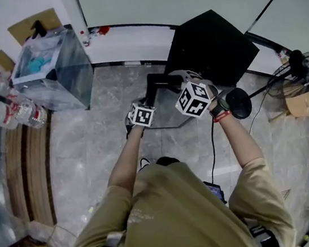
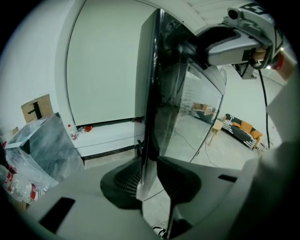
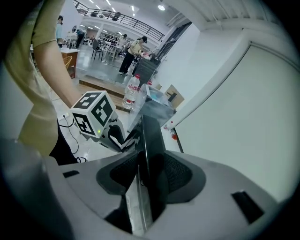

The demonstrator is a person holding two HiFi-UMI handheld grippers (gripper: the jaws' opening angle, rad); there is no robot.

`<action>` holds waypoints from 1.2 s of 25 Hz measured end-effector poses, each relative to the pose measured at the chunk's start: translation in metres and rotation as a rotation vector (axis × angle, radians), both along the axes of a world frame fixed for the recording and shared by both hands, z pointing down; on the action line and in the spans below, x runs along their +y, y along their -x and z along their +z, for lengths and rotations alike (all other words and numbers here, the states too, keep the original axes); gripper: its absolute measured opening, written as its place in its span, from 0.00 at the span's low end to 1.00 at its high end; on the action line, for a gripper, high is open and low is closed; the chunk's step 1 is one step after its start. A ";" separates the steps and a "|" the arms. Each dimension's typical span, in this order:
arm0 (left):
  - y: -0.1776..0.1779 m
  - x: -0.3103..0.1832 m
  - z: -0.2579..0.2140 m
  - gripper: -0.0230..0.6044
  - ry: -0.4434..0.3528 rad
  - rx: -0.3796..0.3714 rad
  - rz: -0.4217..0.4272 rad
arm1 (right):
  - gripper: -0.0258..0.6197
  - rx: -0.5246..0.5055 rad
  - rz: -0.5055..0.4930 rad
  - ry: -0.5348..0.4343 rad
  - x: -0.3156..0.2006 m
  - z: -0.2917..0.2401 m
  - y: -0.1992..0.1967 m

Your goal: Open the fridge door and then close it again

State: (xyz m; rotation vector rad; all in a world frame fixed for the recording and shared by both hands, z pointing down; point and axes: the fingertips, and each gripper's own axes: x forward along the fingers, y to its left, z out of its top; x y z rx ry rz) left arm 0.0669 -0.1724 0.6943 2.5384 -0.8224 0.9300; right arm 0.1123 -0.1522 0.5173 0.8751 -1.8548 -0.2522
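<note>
A grey marble-tiled floor (image 1: 83, 147) carried a black fridge (image 1: 212, 43) near the white wall, with a clear plastic box (image 1: 58, 71) standing well apart to its left. Plastic water bottles (image 1: 13, 114) lay near the box beside a wooden strip (image 1: 27, 172). A black pedestal fan (image 1: 307, 70) occupied the right side, and a black cable (image 1: 212, 152) trailed across the tiles.

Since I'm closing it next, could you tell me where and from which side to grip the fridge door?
I'd grip the fridge door by its thin edge, from the side away from the cabinet; the flat pane fits between jaws.
</note>
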 end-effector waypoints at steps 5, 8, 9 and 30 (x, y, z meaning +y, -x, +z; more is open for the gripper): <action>-0.006 -0.008 -0.002 0.19 0.004 0.009 0.057 | 0.33 -0.006 0.045 -0.008 -0.008 -0.001 -0.003; -0.008 -0.014 -0.003 0.19 0.004 -0.011 0.073 | 0.33 -0.003 0.063 -0.011 -0.013 -0.003 -0.005; -0.009 -0.016 -0.003 0.19 0.007 -0.015 0.078 | 0.33 -0.005 0.067 -0.007 -0.014 -0.003 -0.006; -0.044 -0.083 -0.004 0.20 0.051 -0.077 0.229 | 0.33 -0.108 0.167 0.005 -0.069 -0.004 -0.038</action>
